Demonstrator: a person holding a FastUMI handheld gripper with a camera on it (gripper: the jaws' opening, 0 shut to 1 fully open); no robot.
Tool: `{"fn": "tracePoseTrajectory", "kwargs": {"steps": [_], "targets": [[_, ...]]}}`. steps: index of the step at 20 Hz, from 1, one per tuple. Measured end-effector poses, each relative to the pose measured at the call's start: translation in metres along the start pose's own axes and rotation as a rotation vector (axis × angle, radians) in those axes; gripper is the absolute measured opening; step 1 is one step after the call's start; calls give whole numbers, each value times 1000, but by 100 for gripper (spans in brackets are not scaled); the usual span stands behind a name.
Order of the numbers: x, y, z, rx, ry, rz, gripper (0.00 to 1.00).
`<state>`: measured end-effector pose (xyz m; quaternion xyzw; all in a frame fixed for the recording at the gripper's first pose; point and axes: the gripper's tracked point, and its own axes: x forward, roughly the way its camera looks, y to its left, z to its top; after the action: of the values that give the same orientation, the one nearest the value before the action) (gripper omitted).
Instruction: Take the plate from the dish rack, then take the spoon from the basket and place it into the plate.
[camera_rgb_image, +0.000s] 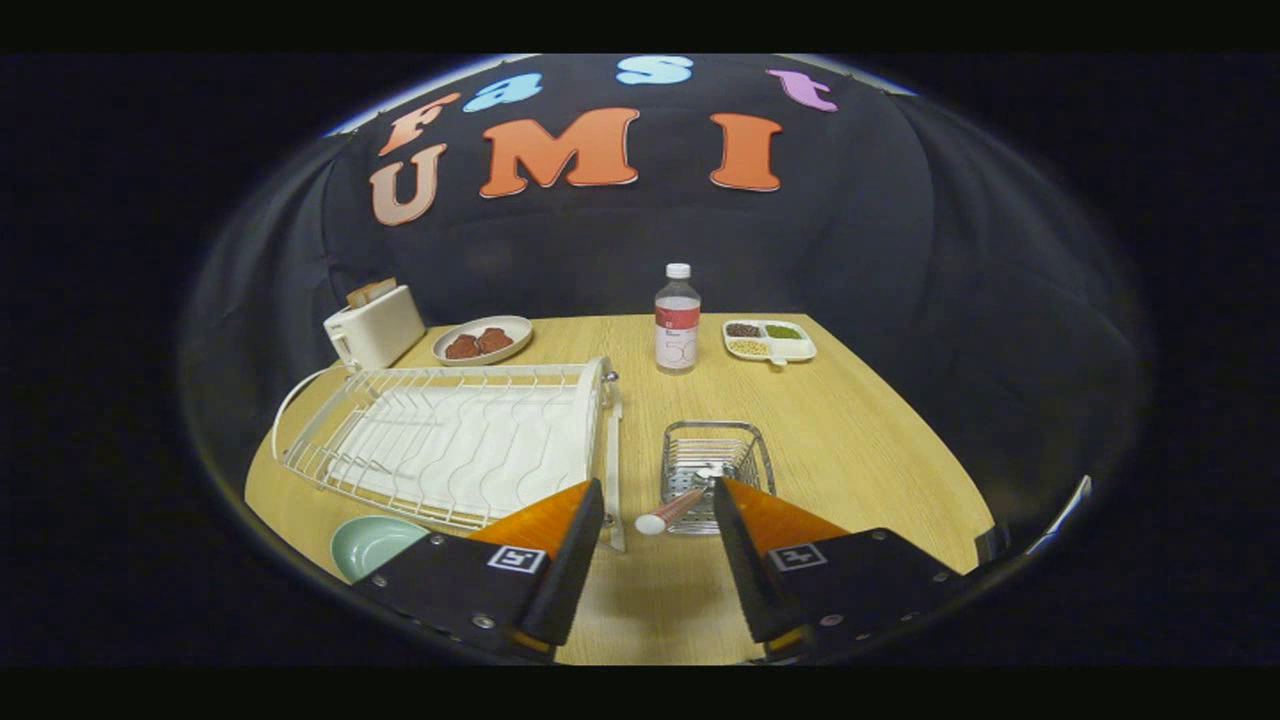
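Already the dish rack (455, 445) is sitting empty; the plate (372, 542) is lying flat just in front of it, ready for filling. Right of the rack, the basket (715, 470) is holding the spoon (672, 512), handle poking out. The gripper (658, 500) is hanging open, gripping nothing, fingers flanking that handle.

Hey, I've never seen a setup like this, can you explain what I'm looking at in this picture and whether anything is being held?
This is a fisheye camera riding on a hand-held gripper, looking forward along its two fingers. They stand open, holding nothing. Between the fingertips lies a spoon, its handle sticking out of a wire basket just ahead. Beside the basket sits a white dish rack, with a green plate on the wooden table at its near corner. Beyond are a toaster, a dish of food, a bottle and a divided tray.
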<state>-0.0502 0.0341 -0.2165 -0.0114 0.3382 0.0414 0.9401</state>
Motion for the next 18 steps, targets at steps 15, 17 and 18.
{"fn": "tracePoseTrajectory", "kwargs": {"steps": [15, 17, 18], "targets": [[-8, -31, 31, -43, -77, -108, 7], [-14, -28, 38, -59, -93, -111, 6], [-18, -26, 41, -65, -97, -115, 6]]}}
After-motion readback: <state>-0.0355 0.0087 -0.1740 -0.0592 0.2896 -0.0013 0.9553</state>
